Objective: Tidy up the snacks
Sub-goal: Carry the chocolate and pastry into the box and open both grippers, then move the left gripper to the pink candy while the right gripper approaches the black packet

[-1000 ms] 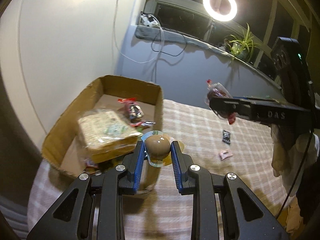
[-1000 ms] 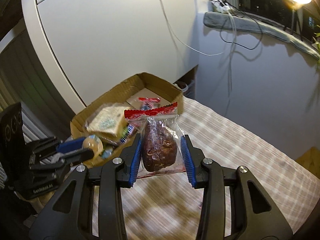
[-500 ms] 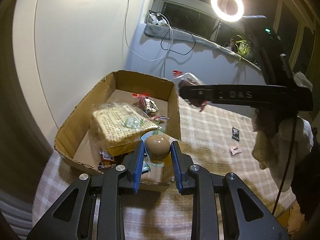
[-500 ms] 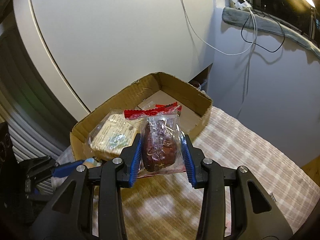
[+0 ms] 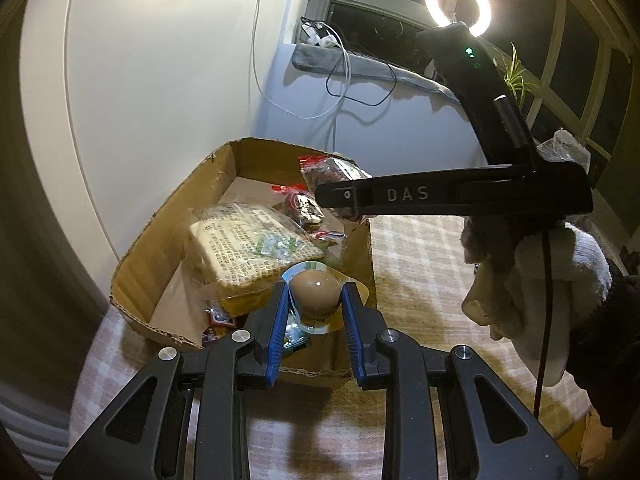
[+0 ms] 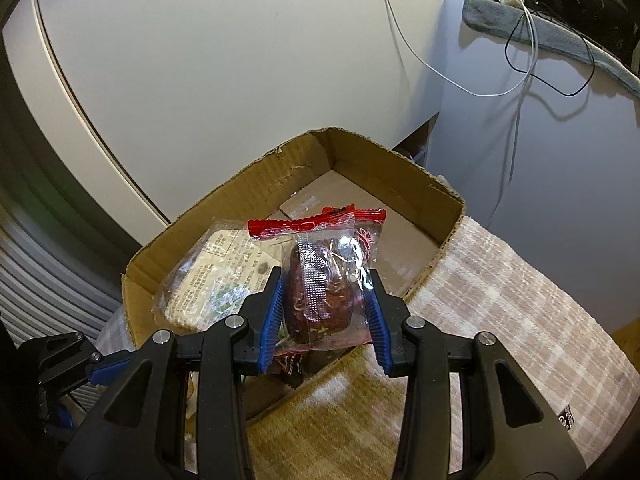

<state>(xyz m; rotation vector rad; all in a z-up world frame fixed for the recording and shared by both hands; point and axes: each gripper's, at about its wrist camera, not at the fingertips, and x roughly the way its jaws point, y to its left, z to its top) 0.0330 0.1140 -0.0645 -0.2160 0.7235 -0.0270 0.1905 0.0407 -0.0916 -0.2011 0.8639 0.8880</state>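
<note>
Left gripper (image 5: 314, 300): clamped on a packaged brown egg (image 5: 315, 293), lower centre of frame, poised above the near wall of the cardboard box (image 5: 160, 232)
Right gripper (image 6: 326, 312): clamped on a red-sealed clear pouch (image 6: 320, 280) of dark snack, centre of frame, over the near edge of the box
Box contents, centre of left view: large wrapped noodle block (image 5: 248, 244); red-topped small packet (image 5: 300, 208); further small wrappers beneath, kind unclear
Outstanding: both held items not yet released into the box; one small dark packet (image 6: 565, 416) loose on the checked cloth, lower right of right view
Progress, judged: well advanced, several snacks boxed, two in transit, at least one left to collect
</note>
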